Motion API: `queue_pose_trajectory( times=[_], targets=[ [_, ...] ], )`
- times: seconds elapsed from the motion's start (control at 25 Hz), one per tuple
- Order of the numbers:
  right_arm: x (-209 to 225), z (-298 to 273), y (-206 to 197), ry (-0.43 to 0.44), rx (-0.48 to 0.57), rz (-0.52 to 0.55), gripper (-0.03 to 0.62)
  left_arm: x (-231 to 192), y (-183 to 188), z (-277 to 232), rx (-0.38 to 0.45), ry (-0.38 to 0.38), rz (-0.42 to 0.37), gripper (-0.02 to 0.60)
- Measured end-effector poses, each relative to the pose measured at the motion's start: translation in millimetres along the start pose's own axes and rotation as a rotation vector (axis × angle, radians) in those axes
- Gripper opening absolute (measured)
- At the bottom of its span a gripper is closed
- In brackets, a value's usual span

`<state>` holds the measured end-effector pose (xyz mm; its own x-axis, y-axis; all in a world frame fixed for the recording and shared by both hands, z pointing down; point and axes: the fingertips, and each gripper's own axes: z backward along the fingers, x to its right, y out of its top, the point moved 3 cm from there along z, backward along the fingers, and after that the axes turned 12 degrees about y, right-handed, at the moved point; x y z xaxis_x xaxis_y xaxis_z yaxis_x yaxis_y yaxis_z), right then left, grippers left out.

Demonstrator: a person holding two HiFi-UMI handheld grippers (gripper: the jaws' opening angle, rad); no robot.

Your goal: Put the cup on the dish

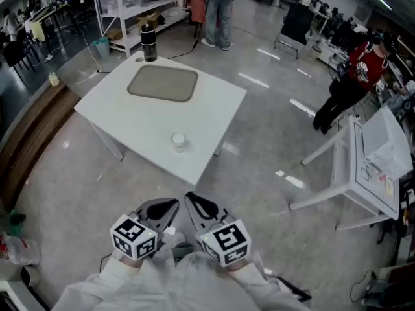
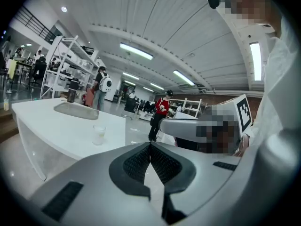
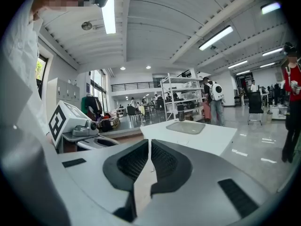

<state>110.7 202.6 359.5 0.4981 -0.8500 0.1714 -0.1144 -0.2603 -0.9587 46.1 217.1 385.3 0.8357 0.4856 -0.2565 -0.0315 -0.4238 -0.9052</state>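
A small clear cup (image 1: 179, 140) stands near the front edge of the white table (image 1: 214, 118), also seen in the left gripper view (image 2: 99, 134). Behind it, towards the far side, lies the flat grey dish (image 1: 163, 83) (image 2: 75, 111) (image 3: 188, 127). Both grippers hang close to my body, well short of the table and over the floor. The left gripper (image 1: 170, 207) (image 2: 150, 147) is shut with nothing between its pads. Beside it, the right gripper (image 1: 194, 203) (image 3: 149, 142) is also shut and empty.
A black bottle (image 1: 149, 43) stands at the table's far corner. A second white table (image 1: 369, 167) is at the right. A person in red (image 1: 353, 76) and another by the shelves (image 1: 217, 11) stand beyond. Bare floor lies between me and the table.
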Motion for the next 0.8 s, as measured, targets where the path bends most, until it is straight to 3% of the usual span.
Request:
queue_pose_trajectory(
  times=[0.28, 0.8],
  targets=[
    [34.6, -31.0, 3.2, -0.072, 0.005, -0.043, 0.015, -45.7, 12.9, -24.0, -0.001, 0.005, 0.039, 0.008],
    [98.0, -86.4, 1.0, 0.001, -0.077, -0.054, 0.015, -89.8, 21.6, -81.2, -0.028, 0.060, 0.093, 0.008]
  ],
)
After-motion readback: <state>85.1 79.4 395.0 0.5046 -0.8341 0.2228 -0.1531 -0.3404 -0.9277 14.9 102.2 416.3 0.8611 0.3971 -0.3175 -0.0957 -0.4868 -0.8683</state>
